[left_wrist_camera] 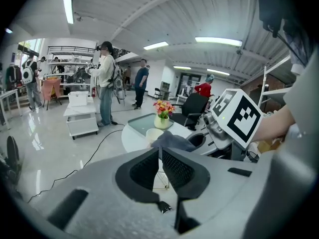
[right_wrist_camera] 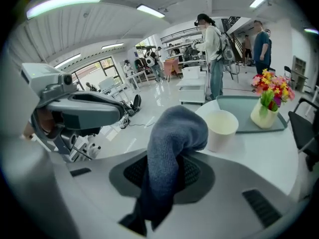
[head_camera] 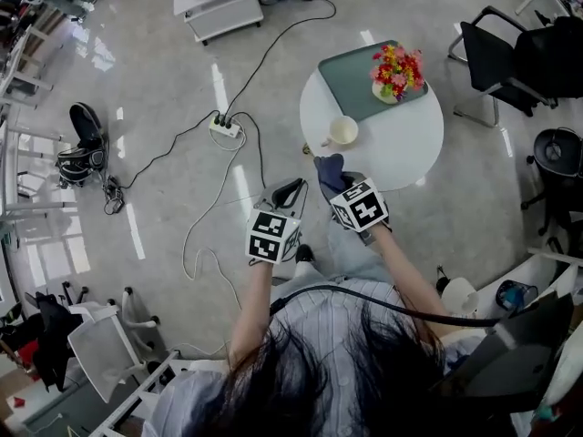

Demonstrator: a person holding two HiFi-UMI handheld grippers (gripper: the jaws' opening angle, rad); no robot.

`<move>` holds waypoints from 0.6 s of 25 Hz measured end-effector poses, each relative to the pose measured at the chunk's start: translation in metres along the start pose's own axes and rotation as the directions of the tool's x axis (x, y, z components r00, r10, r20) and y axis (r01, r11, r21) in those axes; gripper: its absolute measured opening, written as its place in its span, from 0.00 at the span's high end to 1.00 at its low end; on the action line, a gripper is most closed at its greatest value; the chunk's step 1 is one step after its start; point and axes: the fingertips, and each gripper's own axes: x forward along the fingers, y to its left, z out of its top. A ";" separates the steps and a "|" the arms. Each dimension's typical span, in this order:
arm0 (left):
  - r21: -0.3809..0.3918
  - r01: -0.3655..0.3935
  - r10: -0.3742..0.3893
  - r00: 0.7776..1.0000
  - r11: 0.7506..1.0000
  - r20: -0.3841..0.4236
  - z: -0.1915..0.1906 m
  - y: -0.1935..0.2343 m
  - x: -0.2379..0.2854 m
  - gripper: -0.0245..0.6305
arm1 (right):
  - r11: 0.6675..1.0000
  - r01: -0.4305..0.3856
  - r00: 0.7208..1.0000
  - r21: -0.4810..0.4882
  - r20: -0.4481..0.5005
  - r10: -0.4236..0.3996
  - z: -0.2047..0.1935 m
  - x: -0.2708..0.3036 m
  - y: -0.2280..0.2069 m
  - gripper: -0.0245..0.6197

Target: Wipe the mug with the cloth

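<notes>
While the right tongs point(right_wrist_camera: 167, 169) clench the cloth point(right_wrist_camera: 174, 133), evidently ready for wiping, the mug point(right_wrist_camera: 221, 128) stands untouched on the counter point(right_wrist_camera: 259, 151) just beyond; left tongs point(left_wrist_camera: 160, 159) closed, empty.

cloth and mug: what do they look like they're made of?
Cloth: soft textile, maybe microfibre or terry; blue-grey, matte, fuzzy surface, slumps in loose folds. Mug: probably glazed ceramic; cream, smooth, opaque rigid wall. Plastic can't be ruled out from the look.

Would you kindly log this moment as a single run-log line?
right gripper: shut on cloth | left gripper: shut, empty | mug: upright on white table | cloth short of mug
</notes>
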 end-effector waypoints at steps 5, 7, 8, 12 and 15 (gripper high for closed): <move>-0.023 -0.054 0.053 0.998 0.998 -0.015 0.009 0.013 0.016 0.91 | 0.996 -0.049 0.996 -0.070 -0.076 0.044 0.001 0.028 -0.018 0.80; -0.027 -0.070 0.069 0.997 0.997 -0.023 0.012 0.016 0.020 0.91 | 0.992 -0.068 0.993 -0.106 -0.107 0.057 0.000 0.038 -0.023 0.80; -0.030 -0.078 0.077 0.997 0.997 -0.028 0.014 0.017 0.021 0.91 | 0.989 -0.078 0.991 -0.127 -0.122 0.062 0.000 0.042 -0.024 0.80; -0.035 -0.110 0.108 0.992 0.993 -0.057 0.018 0.023 0.021 0.91 | 0.973 -0.125 0.981 -0.196 -0.172 0.091 0.005 0.052 -0.025 0.80; -0.035 -0.124 0.121 0.990 0.992 -0.078 0.017 0.027 0.026 0.91 | 0.970 -0.146 0.974 -0.194 -0.202 0.106 -0.002 0.062 -0.034 0.80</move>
